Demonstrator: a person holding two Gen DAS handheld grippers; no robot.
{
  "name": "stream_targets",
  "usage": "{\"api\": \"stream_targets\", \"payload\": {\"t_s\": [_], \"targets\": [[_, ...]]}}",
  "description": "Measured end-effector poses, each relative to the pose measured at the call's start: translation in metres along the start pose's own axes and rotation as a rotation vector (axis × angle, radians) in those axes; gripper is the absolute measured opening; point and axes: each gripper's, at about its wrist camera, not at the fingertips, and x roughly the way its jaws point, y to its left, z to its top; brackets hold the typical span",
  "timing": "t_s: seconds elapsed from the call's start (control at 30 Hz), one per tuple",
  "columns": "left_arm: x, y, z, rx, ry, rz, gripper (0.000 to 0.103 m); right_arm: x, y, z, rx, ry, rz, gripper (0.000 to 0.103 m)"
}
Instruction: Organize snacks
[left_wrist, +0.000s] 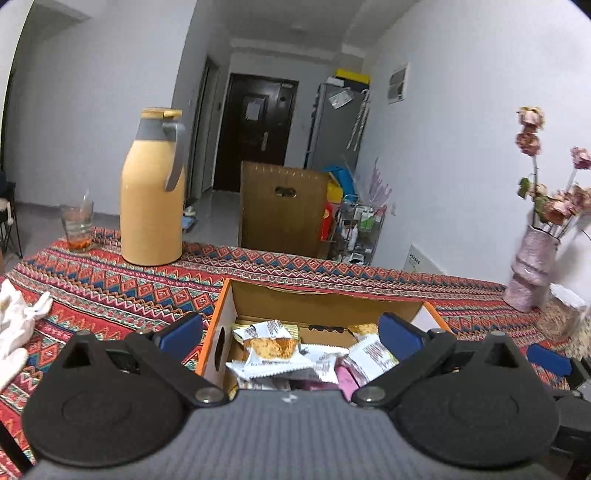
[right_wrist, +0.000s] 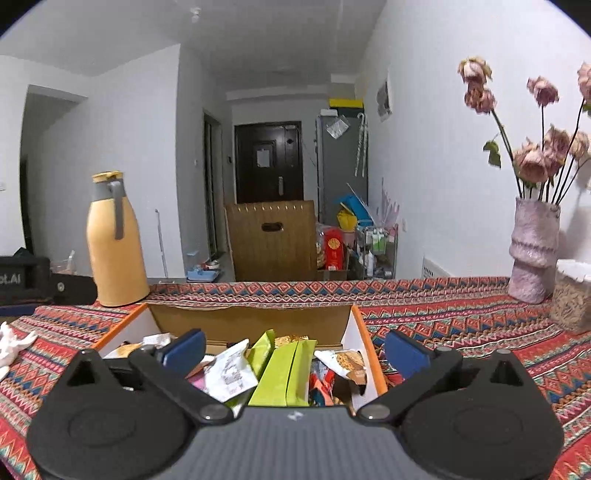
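An open cardboard box with orange edges (left_wrist: 218, 325) sits on the patterned tablecloth and holds several wrapped snacks (left_wrist: 273, 350). My left gripper (left_wrist: 291, 332) is open and empty, its blue fingers straddling the box's left part. In the right wrist view the same box (right_wrist: 364, 339) holds a green packet (right_wrist: 286, 373), white wrappers (right_wrist: 231, 373) and a cracker packet (right_wrist: 347, 363). My right gripper (right_wrist: 295, 349) is open and empty over the box's right part. Its blue finger also shows in the left wrist view (left_wrist: 548, 360).
A yellow thermos (left_wrist: 153, 192) and a glass (left_wrist: 77, 225) stand at the table's far left. A pink vase of dried flowers (right_wrist: 533, 251) and a jar (right_wrist: 572, 295) stand at the right. White cloth (left_wrist: 14, 325) lies at the left. A cardboard crate (left_wrist: 282, 210) stands behind the table.
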Motion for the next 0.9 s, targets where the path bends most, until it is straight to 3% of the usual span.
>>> {"api": "stream_targets", "payload": {"t_s": [0.17, 0.37, 0.7, 0.9], "targets": [[-0.033, 0.005, -0.019, 0.05, -0.007, -0.008, 0.103, -0.038, 0.0, -0.011, -0.008, -0.006, 0.029, 0.103], [-0.057, 0.016, -0.05, 0.082, 0.042, -0.006, 0.103, -0.071, 0.0, -0.036, -0.018, 0.045, 0.059, 0.103], [-0.066, 0.018, -0.096, 0.121, 0.154, -0.019, 0.103, -0.086, -0.004, -0.078, 0.001, 0.183, 0.071, 0.103], [-0.063, 0.021, -0.114, 0.091, 0.217, -0.038, 0.103, -0.086, -0.01, -0.095, 0.043, 0.257, 0.077, 0.103]]}}
